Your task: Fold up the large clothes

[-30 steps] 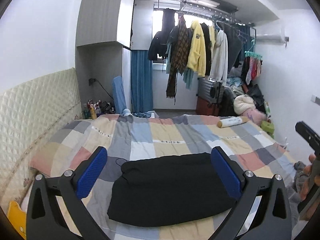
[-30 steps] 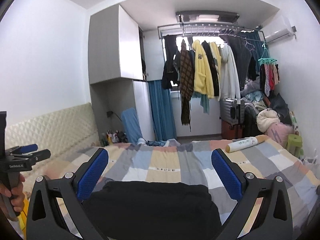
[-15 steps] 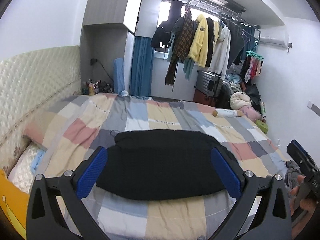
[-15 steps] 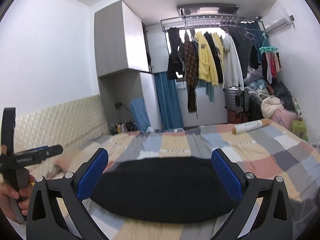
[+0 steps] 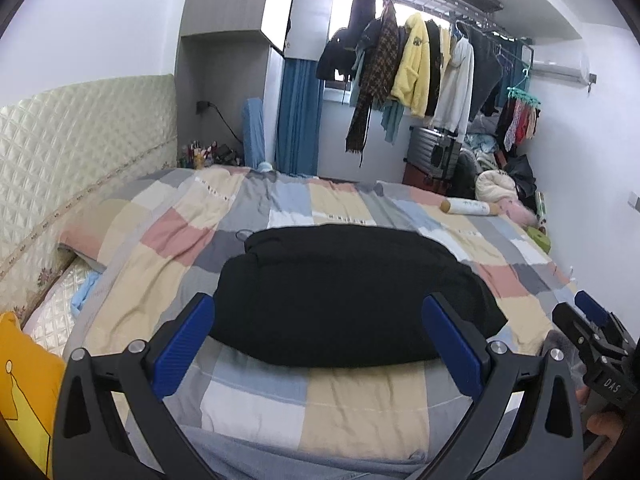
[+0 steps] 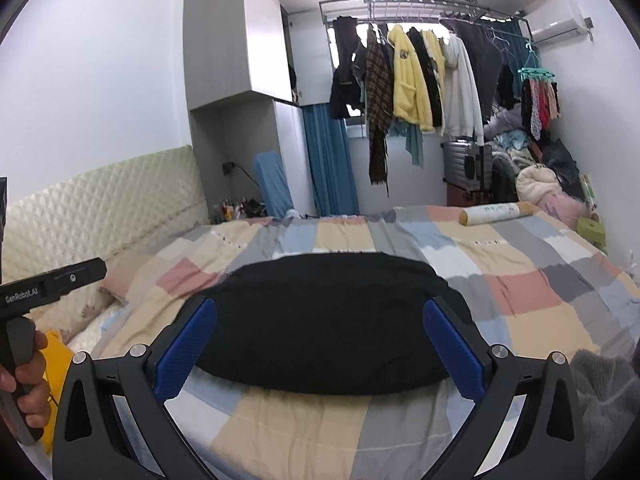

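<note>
A black garment lies folded into a broad flat bundle on the checked bedspread; it also shows in the right wrist view. My left gripper is open and empty, held back above the near edge of the bed, apart from the garment. My right gripper is open and empty too, likewise short of the garment. The right gripper shows at the right edge of the left wrist view, and the left gripper's body at the left edge of the right wrist view.
A padded headboard runs along the left. A yellow cushion lies at the near left. A rolled tube lies on the far right of the bed. A rack of hanging clothes stands behind, and a grey fluffy cloth lies near right.
Both grippers have pulled back and risen from the garment, so more bedspread shows in front of it. Both stay open. The garment has not moved.
</note>
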The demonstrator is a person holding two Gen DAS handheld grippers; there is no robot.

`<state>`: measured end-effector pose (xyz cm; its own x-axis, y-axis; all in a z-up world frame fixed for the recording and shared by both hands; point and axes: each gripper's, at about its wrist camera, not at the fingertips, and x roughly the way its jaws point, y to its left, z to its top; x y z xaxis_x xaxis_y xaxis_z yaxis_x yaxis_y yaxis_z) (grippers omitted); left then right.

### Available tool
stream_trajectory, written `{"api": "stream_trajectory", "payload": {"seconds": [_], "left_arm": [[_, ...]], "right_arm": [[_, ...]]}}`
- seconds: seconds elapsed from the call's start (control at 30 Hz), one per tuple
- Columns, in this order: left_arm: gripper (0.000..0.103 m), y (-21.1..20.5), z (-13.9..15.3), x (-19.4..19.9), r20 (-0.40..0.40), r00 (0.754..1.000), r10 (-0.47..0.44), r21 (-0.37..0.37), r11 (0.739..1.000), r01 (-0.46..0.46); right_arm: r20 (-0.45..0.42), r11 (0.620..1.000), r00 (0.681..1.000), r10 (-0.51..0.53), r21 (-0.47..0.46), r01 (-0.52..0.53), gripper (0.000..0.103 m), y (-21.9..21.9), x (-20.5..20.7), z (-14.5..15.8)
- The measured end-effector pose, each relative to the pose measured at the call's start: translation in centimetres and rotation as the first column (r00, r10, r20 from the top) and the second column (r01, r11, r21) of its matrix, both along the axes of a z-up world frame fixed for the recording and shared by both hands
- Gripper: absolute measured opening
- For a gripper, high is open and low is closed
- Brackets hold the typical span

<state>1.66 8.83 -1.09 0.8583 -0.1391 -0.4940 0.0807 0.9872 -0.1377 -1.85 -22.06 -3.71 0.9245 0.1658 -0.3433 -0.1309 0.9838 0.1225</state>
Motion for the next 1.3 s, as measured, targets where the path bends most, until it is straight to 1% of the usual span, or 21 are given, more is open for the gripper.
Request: {"api": "stream_trajectory", "payload": {"seconds": [0.13, 0.27, 0.37, 0.5, 0.7, 0.83, 0.97, 1.1, 1.3], "left_arm": [[0.103, -0.1, -1.2, 0.1, -0.035, 0.999, 0.011, 0.008, 1.000, -0.011], [0.103, 0.1, -2.0, 0.0, -0.037, 0.999, 0.035, 0.007, 0.999, -0.035], [0.103, 0.5, -2.4, 0.0, -0.054, 0.998, 0.024, -0.017, 1.000, -0.025], [0.103, 0.6, -2.7, -0.1, -0.059, 0.997, 0.042, 0.010, 0.999, -0.041], [0.103, 0.3, -2.7, -0.4, -0.058, 0.997, 0.047, 0.027, 0.999, -0.045], [0.103, 0.3, -2.7, -0.5, -0.066, 0.997, 0.036, 0.015, 0.999, -0.035], [0.103, 0.1, -2.5, -0.7, -0.070, 0.996, 0.052, 0.028, 0.998, -0.050], [0.103, 0.0, -2.3, -1.0, -0.066, 0.996, 0.057, 0.031, 0.998, -0.056], [0.103, -0.1, -2.4, -1.3, -0.067, 0.997, 0.046, 0.037, 0.998, -0.044]], "right_arm": [[-0.026, 1.000, 1.000, -0.002, -0.016, 0.001, 0.103, 0.2, -0.3, -1.0], [-0.042, 1.000, 0.999, -0.011, -0.016, 0.011, 0.103, 0.0, -0.5, -1.7], [-0.050, 1.000, 0.999, -0.012, -0.024, 0.011, 0.103, 0.2, -0.6, -2.1], [-0.053, 1.000, 0.998, -0.018, -0.023, 0.017, 0.103, 0.1, -0.7, -2.2], [-0.059, 1.000, 0.998, -0.015, -0.025, 0.013, 0.103, 0.1, -0.6, -2.2], [-0.072, 0.999, 0.997, -0.014, -0.032, 0.012, 0.103, 0.2, -0.2, -2.1], [-0.086, 0.999, 0.996, -0.018, -0.036, 0.015, 0.103, 0.0, -0.1, -2.2], [-0.078, 0.999, 0.997, -0.018, -0.033, 0.016, 0.103, -0.2, -0.3, -2.1], [-0.092, 0.999, 0.996, -0.018, -0.032, 0.015, 0.103, -0.2, -0.1, -2.3]]}}
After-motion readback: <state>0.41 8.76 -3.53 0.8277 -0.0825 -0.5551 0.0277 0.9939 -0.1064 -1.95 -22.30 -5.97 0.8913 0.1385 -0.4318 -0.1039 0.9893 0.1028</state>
